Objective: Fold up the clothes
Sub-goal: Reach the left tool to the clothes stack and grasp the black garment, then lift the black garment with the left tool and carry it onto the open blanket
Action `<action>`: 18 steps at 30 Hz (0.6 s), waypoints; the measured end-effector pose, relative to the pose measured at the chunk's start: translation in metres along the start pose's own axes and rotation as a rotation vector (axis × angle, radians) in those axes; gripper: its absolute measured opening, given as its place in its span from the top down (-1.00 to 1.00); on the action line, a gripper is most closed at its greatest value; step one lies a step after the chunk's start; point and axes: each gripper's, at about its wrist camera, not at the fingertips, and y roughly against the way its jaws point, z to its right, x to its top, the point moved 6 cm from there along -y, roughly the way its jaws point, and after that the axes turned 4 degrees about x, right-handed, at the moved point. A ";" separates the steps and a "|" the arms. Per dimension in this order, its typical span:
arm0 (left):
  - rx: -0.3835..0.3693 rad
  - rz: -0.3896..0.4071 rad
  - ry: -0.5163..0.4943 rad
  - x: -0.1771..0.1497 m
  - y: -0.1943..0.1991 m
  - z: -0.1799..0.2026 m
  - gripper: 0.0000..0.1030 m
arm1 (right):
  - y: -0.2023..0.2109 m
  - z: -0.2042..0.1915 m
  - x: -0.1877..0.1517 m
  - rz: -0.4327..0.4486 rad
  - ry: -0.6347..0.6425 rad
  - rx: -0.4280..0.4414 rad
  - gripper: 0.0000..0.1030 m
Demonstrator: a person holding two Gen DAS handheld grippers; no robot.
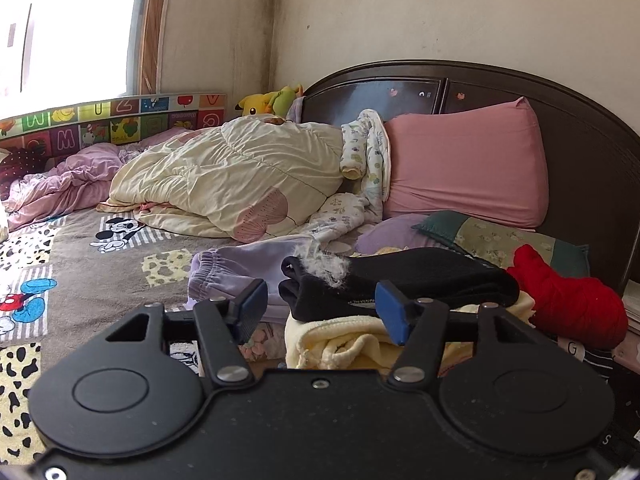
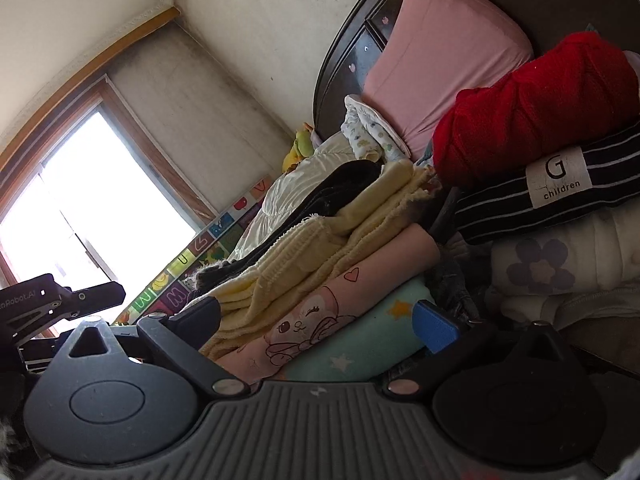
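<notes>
Clothes lie folded in a stack point(image 2: 320, 264) just ahead of your right hand-held gripper point(image 2: 320, 320), whose jaws stand spread on either side of the pile's lower layers without pressing them, a red knit point(image 2: 532, 108) bundled above and to its right. Your left hand-held gripper point(image 1: 324, 312) is partly spread and holds nothing; the black garment point(image 1: 400, 280) lies folded on the yellow one point(image 1: 340, 344) just beyond its fingertips, and lilac trousers point(image 1: 224, 276) rest on the bed point(image 1: 80, 264) ahead to its left.

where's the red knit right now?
The red knit sits low right in the left wrist view, beside the black garment, below the pink pillow.
</notes>
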 end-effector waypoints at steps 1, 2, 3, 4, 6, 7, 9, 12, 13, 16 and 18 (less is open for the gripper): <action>-0.003 -0.014 0.004 0.000 -0.010 -0.001 -0.14 | -0.003 0.003 0.000 0.000 -0.001 0.003 -0.91; -0.008 -0.030 0.008 -0.002 -0.019 -0.003 -0.13 | -0.006 0.006 0.000 0.000 -0.003 0.006 -0.87; -0.012 -0.046 0.012 -0.003 -0.028 -0.004 -0.12 | -0.008 0.009 0.000 0.002 -0.004 0.010 -0.86; -0.015 -0.060 0.018 -0.005 -0.037 -0.005 -0.11 | -0.009 0.010 0.000 0.007 -0.005 0.015 -0.86; -0.033 -0.076 0.028 -0.008 -0.049 -0.006 -0.11 | -0.013 0.012 -0.002 0.014 -0.007 0.025 -0.87; -0.048 -0.077 0.035 -0.009 -0.053 -0.006 -0.11 | -0.014 0.013 -0.003 0.016 -0.007 0.029 -0.87; -0.072 -0.079 0.042 -0.008 -0.056 -0.002 -0.04 | -0.015 0.013 -0.004 0.018 -0.009 0.036 -0.88; -0.057 -0.058 -0.004 -0.004 -0.052 0.008 0.37 | -0.014 0.013 -0.003 0.019 -0.025 0.051 -0.91; -0.051 -0.038 -0.030 -0.001 -0.047 0.013 0.47 | -0.013 0.013 -0.002 0.021 -0.030 0.054 -0.92; -0.050 0.034 -0.086 0.010 -0.023 0.023 0.55 | -0.008 0.012 0.001 0.026 -0.039 0.058 -0.92; -0.047 0.083 -0.118 0.021 -0.002 0.029 0.56 | -0.004 0.011 0.004 0.030 -0.044 0.061 -0.92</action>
